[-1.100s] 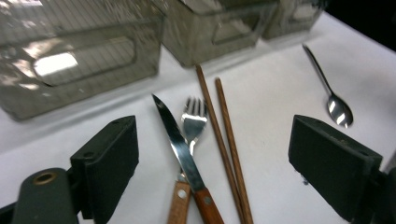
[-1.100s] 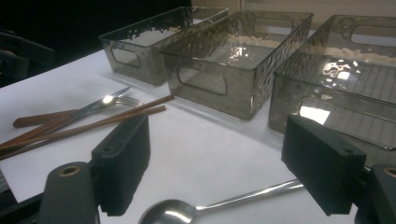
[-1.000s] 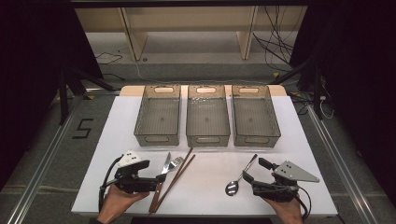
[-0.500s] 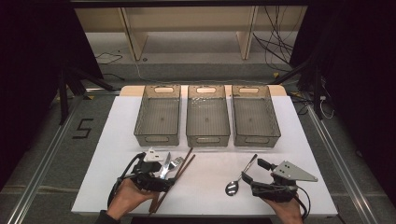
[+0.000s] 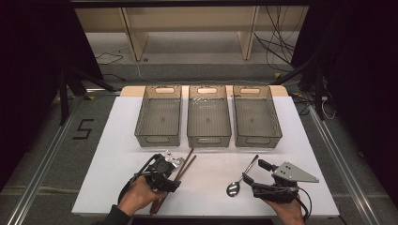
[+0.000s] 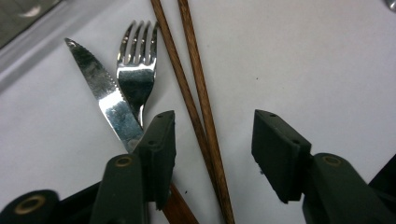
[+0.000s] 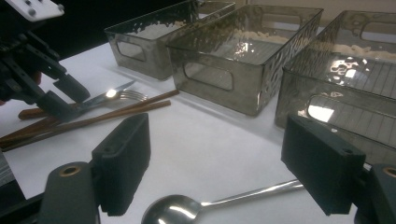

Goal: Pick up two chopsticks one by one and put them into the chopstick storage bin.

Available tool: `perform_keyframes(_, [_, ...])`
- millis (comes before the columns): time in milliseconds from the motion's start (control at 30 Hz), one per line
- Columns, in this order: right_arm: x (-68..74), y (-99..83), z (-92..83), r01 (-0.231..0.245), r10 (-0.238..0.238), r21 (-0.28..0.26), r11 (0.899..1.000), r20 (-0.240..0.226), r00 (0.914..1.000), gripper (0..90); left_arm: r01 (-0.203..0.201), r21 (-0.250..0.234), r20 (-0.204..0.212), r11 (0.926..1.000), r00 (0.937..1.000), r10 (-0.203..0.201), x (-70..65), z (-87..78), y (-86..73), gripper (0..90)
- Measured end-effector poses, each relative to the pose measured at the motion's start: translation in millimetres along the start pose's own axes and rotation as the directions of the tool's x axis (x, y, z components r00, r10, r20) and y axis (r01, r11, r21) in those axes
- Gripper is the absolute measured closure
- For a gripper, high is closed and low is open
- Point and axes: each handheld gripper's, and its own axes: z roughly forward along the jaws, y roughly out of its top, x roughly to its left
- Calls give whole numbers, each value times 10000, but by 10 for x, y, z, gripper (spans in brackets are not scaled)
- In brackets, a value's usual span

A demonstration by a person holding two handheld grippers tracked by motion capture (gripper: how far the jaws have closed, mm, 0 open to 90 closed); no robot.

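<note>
From the high view, we've got the left gripper down over the chopsticks, next to the fork, with three empty bins beyond it. The right gripper waits with the spoon just in front of its jaws.

Left gripper view: the jaws have just been closing and sit half shut, both chopsticks between them but not pinched yet. The knife and fork lie just outside the left finger, so we'd say only the sticks get grabbed.

Right gripper view: jaws wide open and empty, the spoon lying between them, probably next.
</note>
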Motion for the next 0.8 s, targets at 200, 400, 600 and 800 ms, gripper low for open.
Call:
perform_keyframes(200, [7,1,1,34,-34,1,10000,-22,10000,246,-81,381,-81,9992,9999,85,-2,79,15,568])
perform_keyframes(400, [10,2,2,77,-77,-4,10000,-62,10000,247,-209,673,-139,9975,9997,219,-10,155,17,608])
perform_keyframes(600, [5,2,2,48,-48,-11,10000,-75,10000,248,-310,849,-243,9959,9992,331,-12,192,11,652])
perform_keyframes(800, [5,4,-4,43,-43,-12,10000,-59,10000,249,-232,891,-131,9958,9996,244,10,190,12,717])
